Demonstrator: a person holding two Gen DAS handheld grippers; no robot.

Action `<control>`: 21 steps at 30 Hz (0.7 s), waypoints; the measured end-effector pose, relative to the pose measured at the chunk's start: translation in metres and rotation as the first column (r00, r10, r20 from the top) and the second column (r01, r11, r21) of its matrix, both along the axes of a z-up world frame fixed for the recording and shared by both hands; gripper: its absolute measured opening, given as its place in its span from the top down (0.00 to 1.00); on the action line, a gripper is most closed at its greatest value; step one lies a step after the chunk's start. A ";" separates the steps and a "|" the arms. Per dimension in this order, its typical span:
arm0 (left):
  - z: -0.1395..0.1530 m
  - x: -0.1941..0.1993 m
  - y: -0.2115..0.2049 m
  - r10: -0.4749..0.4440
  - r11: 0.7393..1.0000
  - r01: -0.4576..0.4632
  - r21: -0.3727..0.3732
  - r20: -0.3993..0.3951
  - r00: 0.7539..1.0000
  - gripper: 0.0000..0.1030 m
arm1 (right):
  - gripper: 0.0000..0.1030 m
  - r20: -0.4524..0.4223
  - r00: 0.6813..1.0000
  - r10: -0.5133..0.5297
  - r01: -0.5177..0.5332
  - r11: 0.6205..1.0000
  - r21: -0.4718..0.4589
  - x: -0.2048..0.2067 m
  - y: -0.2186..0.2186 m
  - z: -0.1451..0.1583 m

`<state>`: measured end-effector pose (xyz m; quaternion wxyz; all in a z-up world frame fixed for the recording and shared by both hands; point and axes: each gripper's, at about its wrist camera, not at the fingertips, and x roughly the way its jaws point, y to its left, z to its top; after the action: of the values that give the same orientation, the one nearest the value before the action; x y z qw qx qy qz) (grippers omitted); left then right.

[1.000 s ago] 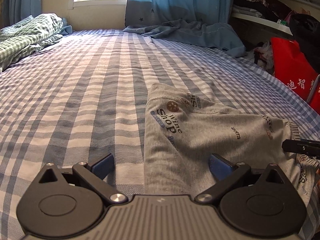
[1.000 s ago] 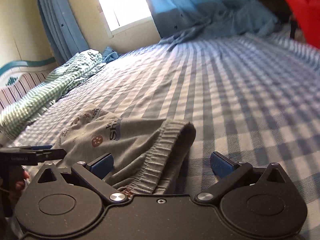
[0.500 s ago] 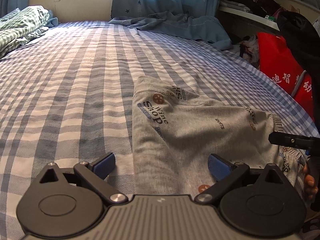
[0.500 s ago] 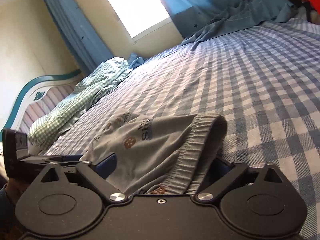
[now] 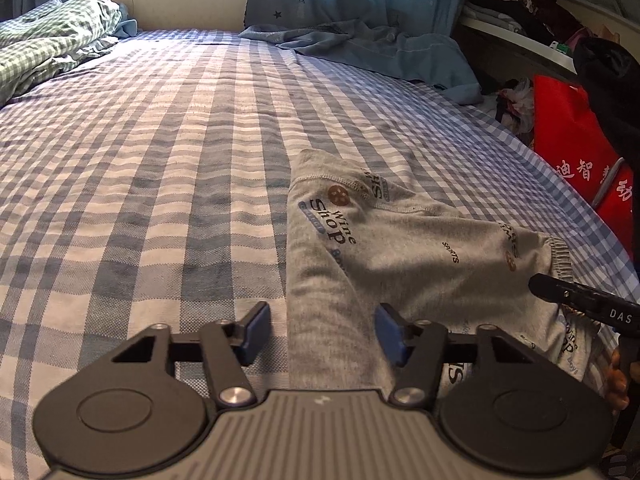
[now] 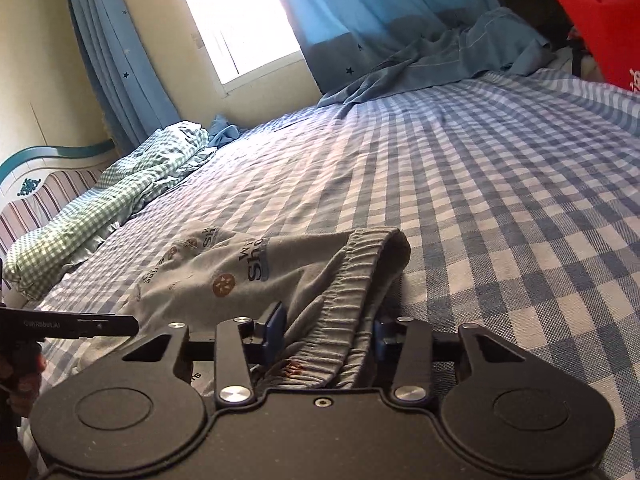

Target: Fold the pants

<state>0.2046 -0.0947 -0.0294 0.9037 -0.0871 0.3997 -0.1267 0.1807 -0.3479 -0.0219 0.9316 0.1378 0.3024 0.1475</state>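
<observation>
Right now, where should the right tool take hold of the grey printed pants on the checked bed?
Grip the gathered elastic waistband of the grey printed pants, coming from the near edge: it bunches upright, thick, between the closing right tool jaws.

My count across the bed

One pair of grey pants (image 5: pixel 400 248) on one checked bed (image 5: pixel 160 160); my two grippers, left (image 5: pixel 320 330) and right (image 6: pixel 328 330); one green-checked blanket (image 6: pixel 120 196); one window (image 6: pixel 236 20); one red bag (image 5: pixel 568 136).
</observation>
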 end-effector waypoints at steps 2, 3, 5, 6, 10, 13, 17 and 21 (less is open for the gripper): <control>0.000 -0.001 0.003 0.011 0.999 -0.011 -0.033 -0.006 1.000 0.61 | 0.63 0.026 1.000 -0.005 0.006 0.998 -0.055 -0.003 0.009 0.003; 0.000 -0.002 0.004 0.018 0.999 -0.018 -0.042 -0.006 1.000 0.65 | 0.64 0.044 0.999 -0.004 0.008 0.995 -0.100 -0.005 0.015 0.005; 0.000 -0.003 0.005 0.026 0.998 -0.026 -0.049 -0.005 1.000 0.68 | 0.67 0.094 0.996 0.009 0.012 0.975 -0.222 -0.013 0.033 0.010; 0.001 -0.003 0.005 0.028 0.998 -0.028 -0.050 -0.003 1.000 0.70 | 0.67 0.124 0.992 0.021 0.016 0.956 -0.292 -0.018 0.044 0.011; 0.002 -0.005 0.001 0.032 0.999 -0.031 -0.033 0.007 0.999 0.71 | 0.70 0.218 0.972 0.094 0.050 0.818 -0.573 -0.035 0.088 0.008; 0.002 -0.007 -0.001 0.038 0.999 -0.038 -0.027 0.010 0.999 0.71 | 0.71 0.256 0.953 0.165 0.079 0.677 -0.731 -0.045 0.118 -0.002; 0.001 -0.007 -0.001 0.041 0.999 -0.041 -0.027 0.009 0.999 0.71 | 0.71 0.266 0.939 0.217 0.105 0.558 -0.823 -0.050 0.138 -0.017; 0.001 -0.007 -0.001 0.039 0.999 -0.039 -0.024 0.008 0.999 0.71 | 0.70 0.267 0.943 0.198 0.098 0.602 -0.793 -0.046 0.134 -0.016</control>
<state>0.1978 -0.0959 -0.0280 0.9066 -0.1051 0.3924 -0.1142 0.1343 -0.2141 -0.0376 0.9266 -0.3269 0.1805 0.0445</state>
